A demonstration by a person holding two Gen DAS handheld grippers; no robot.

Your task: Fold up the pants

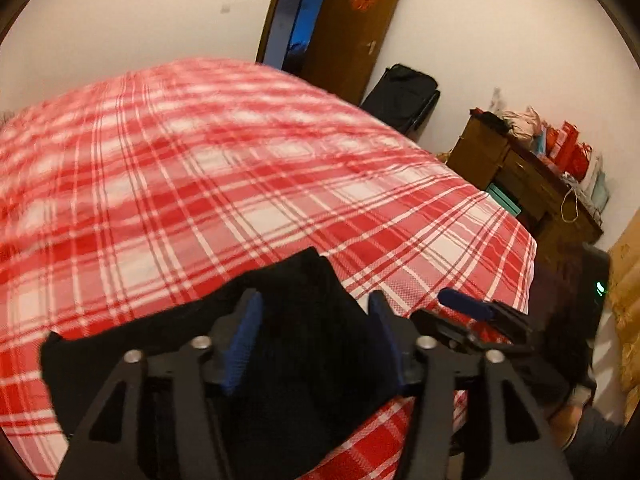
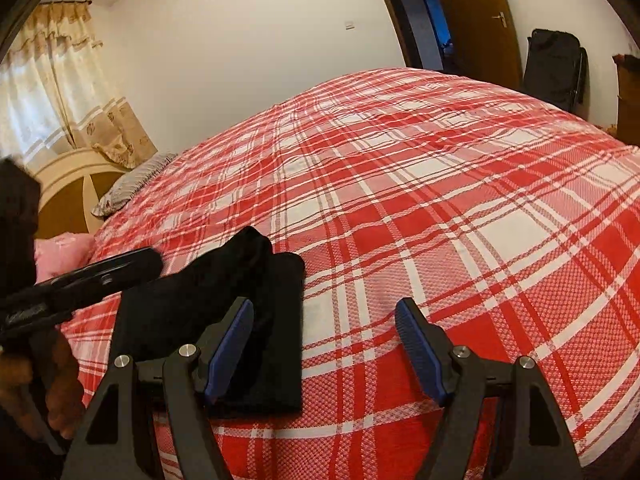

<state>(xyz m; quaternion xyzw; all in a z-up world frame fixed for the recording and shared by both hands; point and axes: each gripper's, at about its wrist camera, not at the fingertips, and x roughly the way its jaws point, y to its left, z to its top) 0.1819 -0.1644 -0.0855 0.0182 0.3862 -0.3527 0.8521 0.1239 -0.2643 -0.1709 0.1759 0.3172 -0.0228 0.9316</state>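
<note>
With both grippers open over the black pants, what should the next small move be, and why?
Probably pull both away: the pants already lie as a compact folded bundle on the bedspread, and the left gripper and right gripper hold nothing.

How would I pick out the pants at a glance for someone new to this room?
Start from the big bed under the red-and-white plaid cover. At its near edge, ahead of the open right hand-held gripper and toward its left finger, lies a black folded bundle: the pants. They are the only dark, plain item on that checked cover.
</note>
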